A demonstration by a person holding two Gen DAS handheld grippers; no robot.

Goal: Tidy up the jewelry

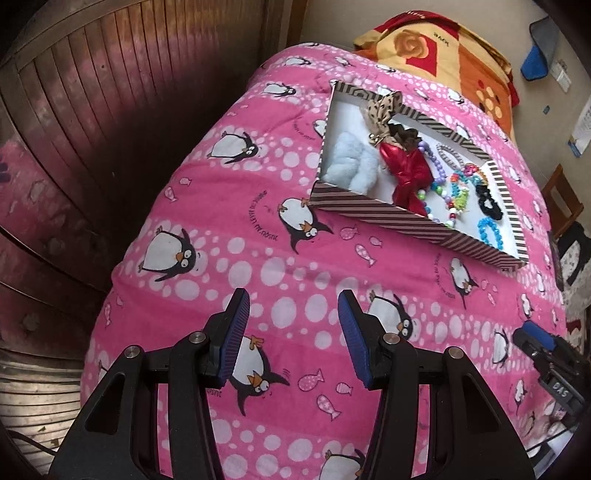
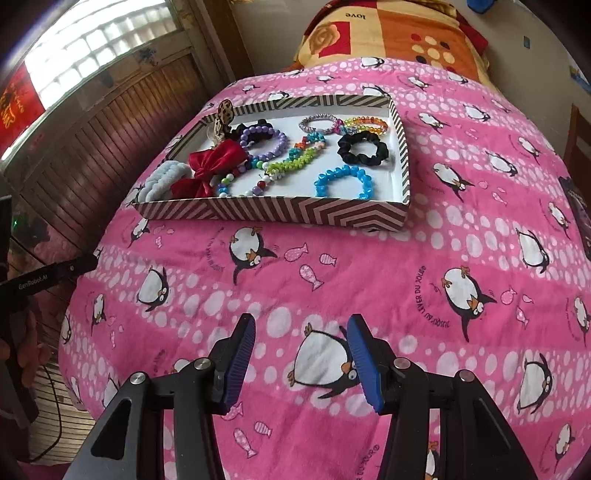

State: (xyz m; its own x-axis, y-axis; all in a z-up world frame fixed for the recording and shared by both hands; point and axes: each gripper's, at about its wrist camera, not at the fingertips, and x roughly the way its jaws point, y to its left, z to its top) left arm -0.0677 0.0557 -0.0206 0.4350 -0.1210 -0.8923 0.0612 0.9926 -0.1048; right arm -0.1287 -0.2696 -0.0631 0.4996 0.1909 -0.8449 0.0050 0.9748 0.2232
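Note:
A shallow striped box (image 2: 280, 212) (image 1: 373, 211) lies on the pink penguin blanket and holds several pieces: a blue bead bracelet (image 2: 343, 181) (image 1: 488, 229), a black scrunchie (image 2: 364, 147) (image 1: 488, 201), a red bow (image 2: 210, 166) (image 1: 404, 173), a purple bead bracelet (image 2: 264, 142), a white fluffy band (image 2: 162, 181) (image 1: 351, 162) and mixed bead strings (image 2: 291, 157). My right gripper (image 2: 301, 354) hovers open over the blanket, well short of the box's near wall, nothing between its blue pads. My left gripper (image 1: 293, 328) is likewise open and empty, below and left of the box.
A patterned orange and red pillow (image 2: 399, 33) (image 1: 439, 48) lies beyond the box. Dark wooden panelling (image 1: 110, 110) runs along the bed's left side. The other gripper's body shows at the left edge of the right wrist view (image 2: 44, 277) and at the right edge of the left wrist view (image 1: 546, 354).

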